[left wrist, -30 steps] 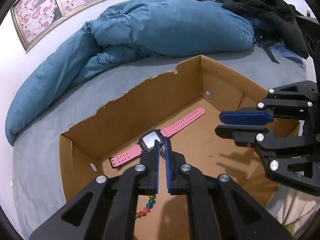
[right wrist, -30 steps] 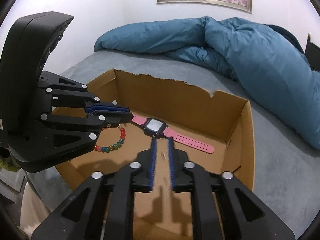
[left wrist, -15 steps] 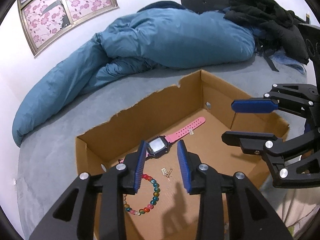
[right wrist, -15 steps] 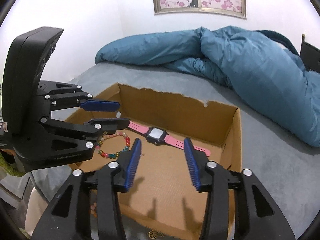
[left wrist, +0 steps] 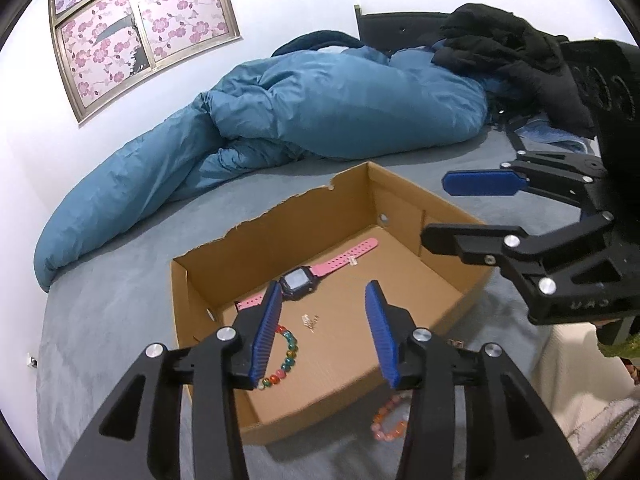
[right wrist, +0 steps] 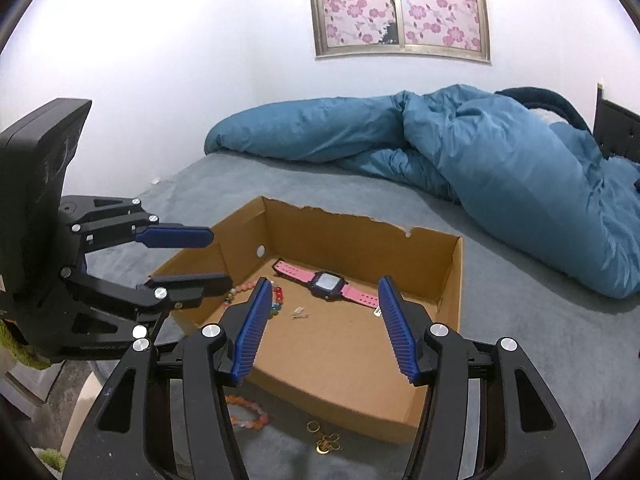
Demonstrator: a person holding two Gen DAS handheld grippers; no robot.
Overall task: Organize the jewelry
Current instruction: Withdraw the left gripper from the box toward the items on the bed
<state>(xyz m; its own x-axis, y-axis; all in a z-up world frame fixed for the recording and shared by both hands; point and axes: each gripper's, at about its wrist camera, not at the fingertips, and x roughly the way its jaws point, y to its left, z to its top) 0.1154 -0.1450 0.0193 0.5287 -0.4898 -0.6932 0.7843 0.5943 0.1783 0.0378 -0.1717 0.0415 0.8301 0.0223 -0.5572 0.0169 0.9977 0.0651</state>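
Above the open brown cardboard box (left wrist: 404, 204) on the grey bed cover (left wrist: 104, 280), the left black two-finger gripper with blue pads (left wrist: 326, 330) is held tilted downward, its jaws spread and just opened further, nothing between them; at 2 o'clock in the left wrist view, the right black two-finger gripper with blue pads (right wrist: 326, 326) is seen side-on, likewise angled down, jaws parted and just widened, gripping nothing; inside the box, the pink-strapped watch with a dark square face (left wrist: 298, 278) lies toward 12 o'clock, the multicoloured bead bracelet (left wrist: 286, 354) at 9 o'clock, a tiny pale metal piece (left wrist: 310, 321) between them; outside the near wall, an orange bead bracelet (right wrist: 248, 414) and a gold-coloured ring chain (right wrist: 324, 438) rest at 6 o'clock; a crumpled blue duvet (right wrist: 460, 152) is heaped beyond.
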